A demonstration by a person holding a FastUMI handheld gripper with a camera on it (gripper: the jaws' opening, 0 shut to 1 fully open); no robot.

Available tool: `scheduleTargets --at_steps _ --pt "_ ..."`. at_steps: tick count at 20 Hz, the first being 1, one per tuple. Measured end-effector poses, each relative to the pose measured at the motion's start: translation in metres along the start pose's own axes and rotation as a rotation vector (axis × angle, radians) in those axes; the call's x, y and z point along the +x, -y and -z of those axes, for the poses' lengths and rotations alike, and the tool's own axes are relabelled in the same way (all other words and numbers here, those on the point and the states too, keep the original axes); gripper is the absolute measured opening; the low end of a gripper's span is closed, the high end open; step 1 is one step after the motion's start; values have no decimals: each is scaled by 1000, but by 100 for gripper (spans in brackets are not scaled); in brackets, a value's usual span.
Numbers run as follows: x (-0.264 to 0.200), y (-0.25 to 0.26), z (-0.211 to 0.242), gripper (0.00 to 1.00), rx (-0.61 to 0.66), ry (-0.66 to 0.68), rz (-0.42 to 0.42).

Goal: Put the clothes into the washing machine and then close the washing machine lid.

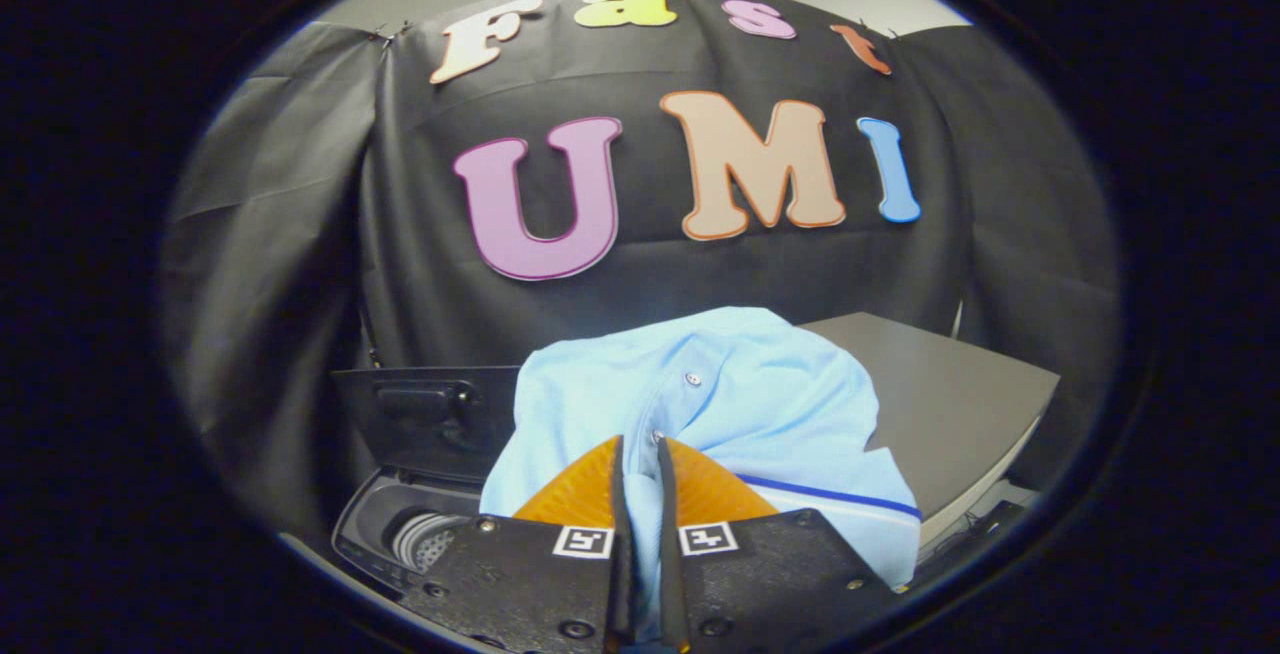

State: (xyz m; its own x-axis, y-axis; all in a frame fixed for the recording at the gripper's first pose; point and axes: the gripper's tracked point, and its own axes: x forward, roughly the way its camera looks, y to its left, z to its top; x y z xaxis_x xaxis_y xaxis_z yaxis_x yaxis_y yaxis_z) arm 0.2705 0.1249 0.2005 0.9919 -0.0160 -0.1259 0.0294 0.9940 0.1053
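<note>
A light blue shirt with small buttons and a dark blue stripe hangs bunched around my gripper. Both fingers press on a fold of its cloth, so the gripper is shut on it. The shirt is held up in the air above the washing machine, whose grey top lies beyond and to the right of the fingers. The machine's dark lid stands raised to the left behind the shirt. Below it, left of the fingers, the open drum shows its perforated metal wall.
Black cloth walls close the booth behind and to both sides of the machine. The grey flat top of the washer reaches to the right, ending in a front edge near the cloth.
</note>
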Motion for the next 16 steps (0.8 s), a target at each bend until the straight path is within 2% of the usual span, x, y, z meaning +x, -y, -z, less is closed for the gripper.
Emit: scheduleTargets --at_steps 4,6,11,16 --pt "0 -78 6 10 57 -4 -172" --pt "3 -116 13 10 42 -15 -233" --pt "19 -184 31 10 -77 12 -287" --pt "46 -237 76 17 -38 -104 -400"
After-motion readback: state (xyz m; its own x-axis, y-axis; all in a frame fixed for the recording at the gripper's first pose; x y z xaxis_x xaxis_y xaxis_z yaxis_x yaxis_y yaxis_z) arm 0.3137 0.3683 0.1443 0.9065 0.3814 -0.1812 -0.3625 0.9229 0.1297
